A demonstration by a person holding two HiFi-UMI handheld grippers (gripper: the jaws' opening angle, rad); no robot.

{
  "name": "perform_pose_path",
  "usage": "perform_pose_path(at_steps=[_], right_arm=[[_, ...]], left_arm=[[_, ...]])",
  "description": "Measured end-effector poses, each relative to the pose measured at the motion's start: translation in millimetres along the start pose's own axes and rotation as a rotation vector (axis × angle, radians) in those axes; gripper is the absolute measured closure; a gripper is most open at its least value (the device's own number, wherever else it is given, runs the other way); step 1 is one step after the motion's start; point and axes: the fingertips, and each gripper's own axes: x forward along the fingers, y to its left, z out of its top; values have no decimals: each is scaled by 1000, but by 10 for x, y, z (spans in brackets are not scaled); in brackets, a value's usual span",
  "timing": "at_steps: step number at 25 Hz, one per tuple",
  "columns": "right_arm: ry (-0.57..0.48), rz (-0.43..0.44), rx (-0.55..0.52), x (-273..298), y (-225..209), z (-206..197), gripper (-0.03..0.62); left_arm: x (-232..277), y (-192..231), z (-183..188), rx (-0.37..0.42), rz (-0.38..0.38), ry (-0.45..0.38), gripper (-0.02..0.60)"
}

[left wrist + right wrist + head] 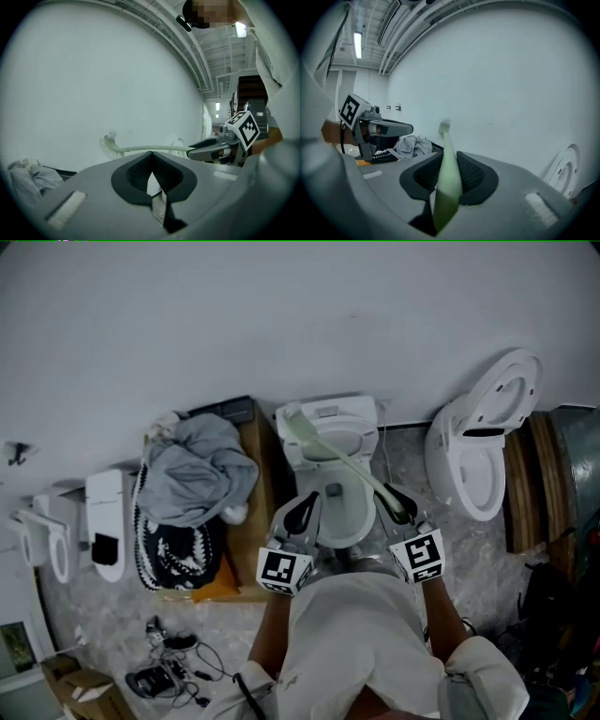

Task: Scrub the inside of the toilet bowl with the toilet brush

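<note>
My right gripper (398,505) had its jaws pinching the handle of the toilet brush (337,456), its head slanting over the back of the toilet bowl (367,524), while my left gripper (302,512) hovered alongside, jaws pressed together, empty.

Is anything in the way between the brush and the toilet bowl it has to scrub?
Nothing visible is. The right gripper holds the toilet brush by its handle, bristles up near the wall, and the toilet bowl lies open below. The left gripper, shut and empty, hangs by the bowl's left rim, not over its middle.
</note>
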Motion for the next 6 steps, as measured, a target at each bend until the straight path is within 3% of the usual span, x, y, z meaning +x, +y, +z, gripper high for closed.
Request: perform_pose_path(at_steps=[6], right_arm=[[-17,-19,-14,-78,53,58,502]], left_arm=[[-109,-16,105,18,-11,-32,563]])
